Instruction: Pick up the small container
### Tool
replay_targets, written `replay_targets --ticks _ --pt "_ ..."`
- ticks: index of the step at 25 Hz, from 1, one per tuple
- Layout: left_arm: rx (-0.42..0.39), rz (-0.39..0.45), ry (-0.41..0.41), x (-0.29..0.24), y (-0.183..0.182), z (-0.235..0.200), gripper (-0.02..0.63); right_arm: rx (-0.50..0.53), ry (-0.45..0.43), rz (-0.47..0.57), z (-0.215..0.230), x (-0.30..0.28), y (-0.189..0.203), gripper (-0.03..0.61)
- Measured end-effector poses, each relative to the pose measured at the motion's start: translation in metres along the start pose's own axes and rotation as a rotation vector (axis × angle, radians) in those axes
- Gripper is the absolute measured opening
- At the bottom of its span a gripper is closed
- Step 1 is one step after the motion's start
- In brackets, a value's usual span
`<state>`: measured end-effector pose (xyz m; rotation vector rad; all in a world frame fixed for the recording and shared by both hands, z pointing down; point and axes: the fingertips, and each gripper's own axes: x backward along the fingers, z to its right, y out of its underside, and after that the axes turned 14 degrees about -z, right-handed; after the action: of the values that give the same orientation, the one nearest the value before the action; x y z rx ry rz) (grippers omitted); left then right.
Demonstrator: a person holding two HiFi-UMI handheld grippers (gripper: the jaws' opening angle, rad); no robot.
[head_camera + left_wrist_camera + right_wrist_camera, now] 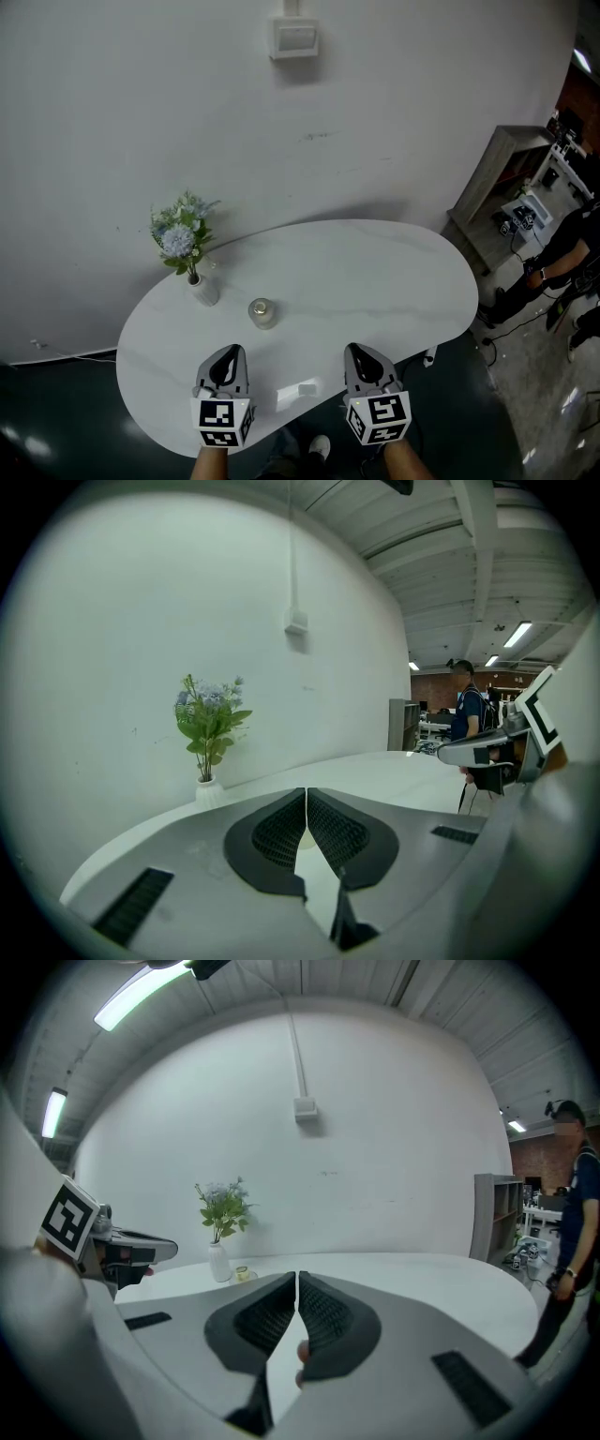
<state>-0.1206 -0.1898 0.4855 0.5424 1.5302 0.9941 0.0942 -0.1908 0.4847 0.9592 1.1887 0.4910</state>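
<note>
While I watch on the head cam, the white wall (pixel 394 112) fills the back, w/ a small box (pixel 294 37) mounted high on it. Below it sits the white kidney-shaped table (pixel 394 272). Off to the right stands a grey shelf unit (pixel 489 178), and the frame edge cuts off part of a person (pixel 567 248) next to it.

Both tools hover over the near table edge, the left gripper (pixel 226 352) and the right gripper (pixel 362 351). Each has its jaws pressed together w/ nothing between them.

A vase of blue-white flowers (pixel 192 258) stands at the table's back-left. Just right of the vase, apart from it, is the small container (pixel 262 312). It's upright, long axis vertical, lid end up, a bit ahead and right of the left gripper. It's round, so I can't tell any facing side.

In the right gripper view the small container (pixel 242 1274) is tiny beside the vase base, too small for detail. In the left gripper view the closed jaws block it. A pinkish bit (pixel 302 1352) shows in the gap behind the right jaws; can't tell what it is.
</note>
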Motion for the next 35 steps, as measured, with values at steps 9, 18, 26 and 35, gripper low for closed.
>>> replay_targets --ticks 9,18,26,35 --pt "-0.003 -0.041 0.016 -0.033 0.009 -0.001 0.014 -0.010 -0.009 -0.047 0.003 -0.030 0.010 0.071" --pt "-0.005 -0.086 0.025 -0.063 0.023 -0.003 0.014 -0.012 -0.018 -0.086 0.006 -0.060 0.017 0.071" --pt "-0.023 -0.104 0.038 -0.085 0.028 -0.004 0.014 -0.022 -0.029 -0.114 0.009 -0.083 0.026 0.071" --pt "-0.054 -0.090 0.043 -0.103 0.017 -0.004 0.017 -0.022 -0.036 -0.129 0.015 -0.101 0.025 0.071"
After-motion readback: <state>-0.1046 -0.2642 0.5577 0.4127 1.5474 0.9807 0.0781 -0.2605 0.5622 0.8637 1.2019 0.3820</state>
